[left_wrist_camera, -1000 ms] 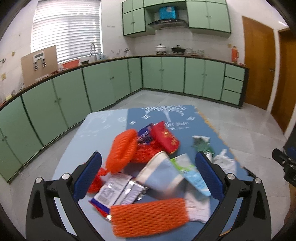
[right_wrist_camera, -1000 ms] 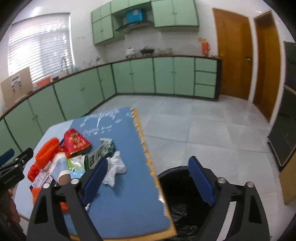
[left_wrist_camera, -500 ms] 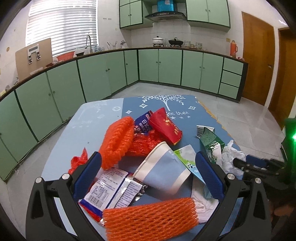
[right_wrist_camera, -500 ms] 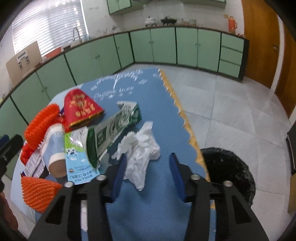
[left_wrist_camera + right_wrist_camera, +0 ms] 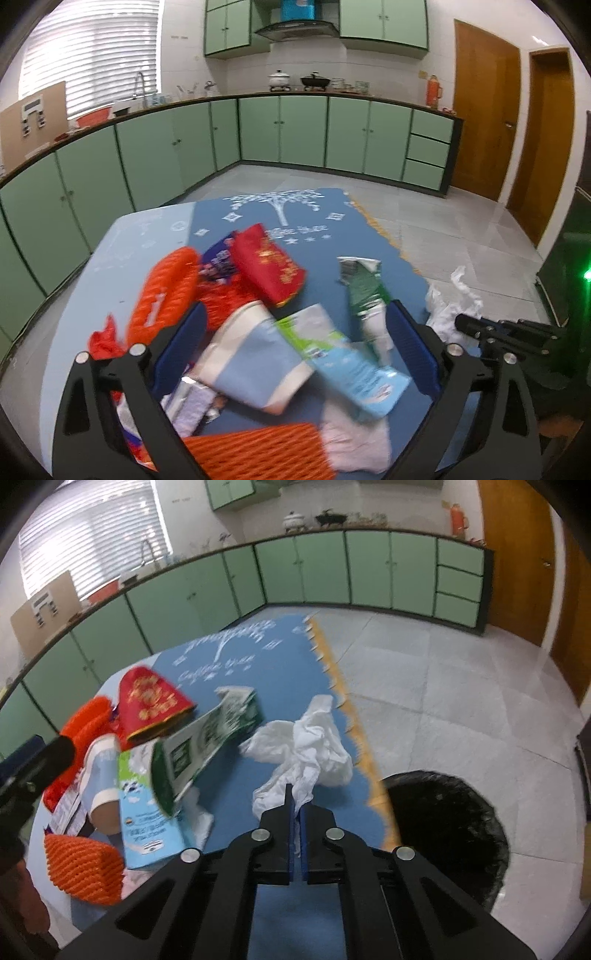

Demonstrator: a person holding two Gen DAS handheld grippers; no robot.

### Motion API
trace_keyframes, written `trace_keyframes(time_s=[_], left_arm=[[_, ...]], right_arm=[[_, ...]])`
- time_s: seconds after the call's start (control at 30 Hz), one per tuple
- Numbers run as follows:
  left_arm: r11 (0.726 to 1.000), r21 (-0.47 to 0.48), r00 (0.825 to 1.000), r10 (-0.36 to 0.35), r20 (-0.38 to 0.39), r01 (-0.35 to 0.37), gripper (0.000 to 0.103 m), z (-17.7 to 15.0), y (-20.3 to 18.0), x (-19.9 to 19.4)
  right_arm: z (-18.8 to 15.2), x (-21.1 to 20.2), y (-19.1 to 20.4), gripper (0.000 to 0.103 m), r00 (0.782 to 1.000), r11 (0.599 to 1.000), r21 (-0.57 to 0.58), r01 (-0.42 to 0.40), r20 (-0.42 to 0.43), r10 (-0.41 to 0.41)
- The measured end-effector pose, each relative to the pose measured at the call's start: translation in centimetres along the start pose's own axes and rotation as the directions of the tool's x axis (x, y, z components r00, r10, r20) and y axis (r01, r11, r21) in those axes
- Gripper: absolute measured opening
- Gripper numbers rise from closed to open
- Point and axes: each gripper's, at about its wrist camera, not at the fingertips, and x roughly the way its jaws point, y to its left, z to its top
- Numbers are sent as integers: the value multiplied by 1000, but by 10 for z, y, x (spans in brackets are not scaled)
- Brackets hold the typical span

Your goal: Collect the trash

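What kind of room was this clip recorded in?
A home kitchen, most likely: green cabinets run under a long counter, pots sit beneath a range hood, and there is a sink tap by the window.

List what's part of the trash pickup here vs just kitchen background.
Job:
- right gripper, shut on tissue
- left gripper, open
- bin
- green carton
- milk carton
- paper cup
- red packet
- orange nets

Background:
- cabinets
- pots
- flask
- doors
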Motion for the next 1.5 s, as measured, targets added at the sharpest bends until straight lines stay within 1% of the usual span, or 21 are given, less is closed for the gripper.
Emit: trace_keyframes(time_s=[0.1, 0.23, 0.33, 0.43, 0.47, 0.5, 0.53, 0.6, 0.63, 0.67, 0.7, 0.8, 0.93, 1.03, 1.13, 1.23, 1.3, 1.37, 1.43, 1.5], left_arm=[[999, 15, 999, -32, -6, 32, 81, 5, -15, 10], [998, 44, 999, -52, -9, 52, 79, 9, -35, 29], [996, 62, 998, -58, -39, 61, 73, 12, -50, 49], [996, 64, 996, -60, -68, 65, 64, 11, -54, 62], [996, 66, 995, -56, -80, 62, 59, 11, -57, 69], [996, 66, 994, -54, -97, 61, 52, 11, -58, 75], [996, 62, 992, -62, -112, 69, 47, 10, -59, 79], [995, 53, 989, -73, -131, 81, 30, 6, -58, 83], [995, 53, 988, -75, -138, 83, 25, 4, -58, 84], [994, 52, 985, -82, -150, 91, 15, 3, -59, 86], [994, 48, 984, -87, -154, 96, 7, 1, -59, 86], [994, 48, 986, -90, -142, 98, 0, 1, -61, 82], [991, 55, 988, -114, -103, 120, 0, 7, -66, 69], [984, 67, 985, -160, -69, 165, 0, 14, -78, 56], [968, 94, 972, -229, -43, 232, 0, 20, -99, 45], [940, 122, 948, -315, -43, 318, 0, 22, -126, 39], [923, 138, 933, -356, -49, 360, 0, 21, -141, 38], [910, 162, 925, -377, -54, 381, 0, 19, -155, 36], [906, 171, 922, -383, -55, 387, 0, 16, -161, 33], [916, 164, 930, -364, -49, 367, 0, 14, -156, 31]], right_arm=[[5, -8, -16, 2, 998, 998, 5, 55, 33, -55], [6, -15, -35, 2, 995, 996, 40, 85, 42, -87], [4, -16, -45, 2, 994, 993, 56, 99, 39, -102], [2, -17, -51, 2, 994, 992, 66, 103, 36, -106], [1, -17, -53, 2, 993, 992, 69, 106, 36, -108], [1, -17, -55, 2, 993, 992, 72, 106, 36, -109], [1, -17, -56, 3, 993, 992, 75, 106, 36, -109], [0, -17, -60, 2, 993, 991, 84, 107, 36, -110], [0, -18, -62, 3, 993, 991, 87, 107, 37, -110], [-1, -18, -64, 3, 993, 990, 92, 106, 38, -110], [-1, -19, -65, 3, 993, 990, 95, 106, 38, -110], [-4, -22, -67, 3, 993, 989, 103, 107, 44, -112], [-5, -29, -76, 3, 990, 986, 117, 119, 58, -127], [-7, -39, -90, 3, 985, 979, 139, 146, 68, -157], [-12, -47, -108, 3, 978, 969, 164, 186, 66, -199], [-20, -53, -125, 3, 970, 957, 190, 221, 55, -235], [-25, -56, -135, 3, 966, 949, 207, 240, 47, -255], [-29, -58, -143, 3, 963, 943, 221, 250, 40, -265], [-32, -59, -146, 2, 964, 941, 230, 247, 37, -263], [-33, -59, -144, 2, 967, 946, 223, 237, 38, -252]])
